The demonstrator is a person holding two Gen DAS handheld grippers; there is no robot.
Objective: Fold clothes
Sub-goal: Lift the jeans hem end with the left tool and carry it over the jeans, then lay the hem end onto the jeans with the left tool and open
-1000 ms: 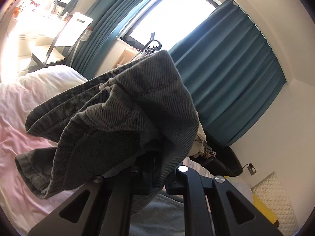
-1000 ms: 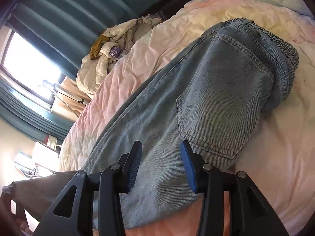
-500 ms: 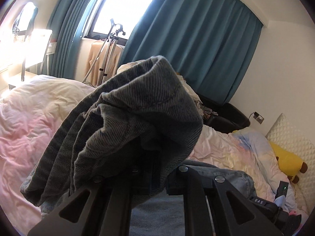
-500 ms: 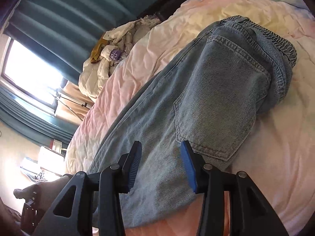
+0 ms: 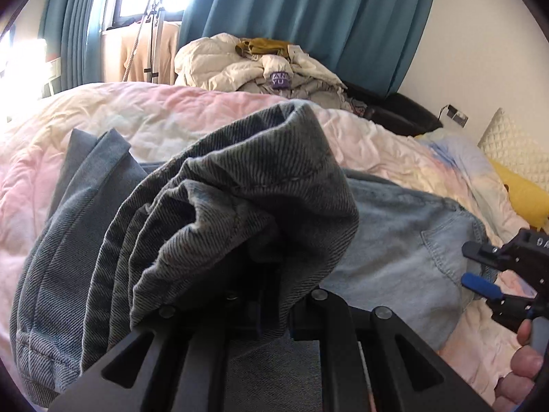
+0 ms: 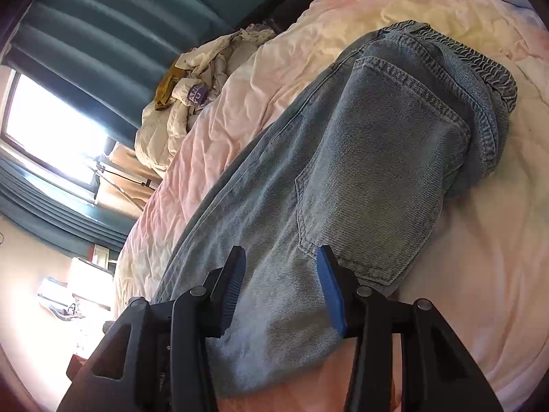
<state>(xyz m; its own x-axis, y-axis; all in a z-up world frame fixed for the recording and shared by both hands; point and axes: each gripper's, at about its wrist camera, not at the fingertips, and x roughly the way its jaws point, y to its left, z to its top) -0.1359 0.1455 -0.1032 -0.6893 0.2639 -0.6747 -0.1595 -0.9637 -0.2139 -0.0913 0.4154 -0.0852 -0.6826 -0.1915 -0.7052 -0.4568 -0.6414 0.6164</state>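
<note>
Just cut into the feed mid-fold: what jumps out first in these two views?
A bunched jeans hem fills the left view's centre, clamped in the left tongs. The jeans' seat and back pocket lie flat on the pink duvet, with the right tongs open just above them. A heap of pale clothes sits beyond the bed, by the teal curtains.

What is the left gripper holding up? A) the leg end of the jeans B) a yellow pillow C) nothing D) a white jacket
A: bunched denim, the hem end of the jeans, drapes from the shut left gripper, while the rest lies flat on the bed.
</note>
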